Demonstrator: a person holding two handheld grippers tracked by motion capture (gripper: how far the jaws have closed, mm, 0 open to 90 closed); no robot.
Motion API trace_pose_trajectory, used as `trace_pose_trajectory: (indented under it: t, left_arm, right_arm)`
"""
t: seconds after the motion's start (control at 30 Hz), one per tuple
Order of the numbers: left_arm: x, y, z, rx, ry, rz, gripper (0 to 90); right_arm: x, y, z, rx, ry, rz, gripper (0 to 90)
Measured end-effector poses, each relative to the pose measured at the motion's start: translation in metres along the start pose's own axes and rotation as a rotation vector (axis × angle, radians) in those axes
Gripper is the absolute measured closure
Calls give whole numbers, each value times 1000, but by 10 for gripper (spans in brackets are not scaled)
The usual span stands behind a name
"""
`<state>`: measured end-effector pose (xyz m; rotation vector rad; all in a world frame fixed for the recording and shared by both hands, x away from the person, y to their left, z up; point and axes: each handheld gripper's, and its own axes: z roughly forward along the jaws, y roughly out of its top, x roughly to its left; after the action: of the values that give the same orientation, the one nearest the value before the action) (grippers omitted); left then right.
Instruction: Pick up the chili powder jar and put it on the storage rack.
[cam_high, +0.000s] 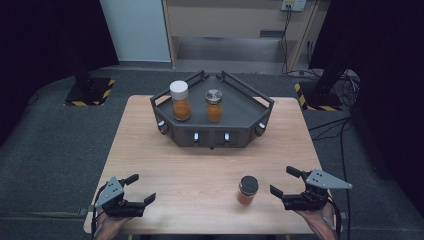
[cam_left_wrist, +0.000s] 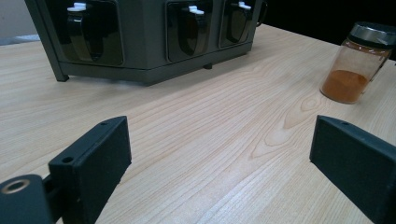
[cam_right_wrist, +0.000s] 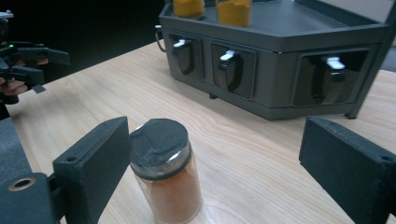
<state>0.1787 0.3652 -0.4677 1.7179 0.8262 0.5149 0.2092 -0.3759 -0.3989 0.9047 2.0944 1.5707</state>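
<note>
black-lidded jar (cam_high: 247, 190) stands upright on the desk (cam_high: 200, 165), lower right of centre in the high view, alone and well apart from the rack. in the right gripper view the jar (cam_right_wrist: 164, 175) sits just inside the left jaw, near it; whether they touch i cannot tell. right gripper (cam_high: 286, 184) jaws wide, nothing held; judged to be lining up on this jar for a side grasp.

jar: clear cylindrical glass, about half full of orange-brown powder, flat matte black lid over a shiny metal band. smooth round wall, so likely to slip if clamped off-centre.

left gripper (cam_high: 142, 189), lower left of the high view, jaws wide and empty over bare wood; appears idle.

grey rack (cam_high: 215, 131) at upper centre: angular, dark metal, raised rails, small white-tipped knobs set in recesses along its front faces. on its top stand a white-capped jar (cam_high: 180, 100) and a metal-capped jar (cam_high: 214, 105), both holding orange powder, side by side, apart.

desk: pale wood grain, matte.
</note>
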Motion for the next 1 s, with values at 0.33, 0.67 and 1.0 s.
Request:
trace_pose_trajectory:
  t: [0.33,0.67,1.0]
  left_arm:
    - [0,0,0,2,-1,2,44]
    - [0,0,0,4,-1,1,44]
    - [0,0,0,4,0,0,44]
  right_arm:
    - [2,1,19,34,50,-9,92]
    - [4,1,40,67,97,-8,93]
    - [6,0,58,96,114,-6,101]
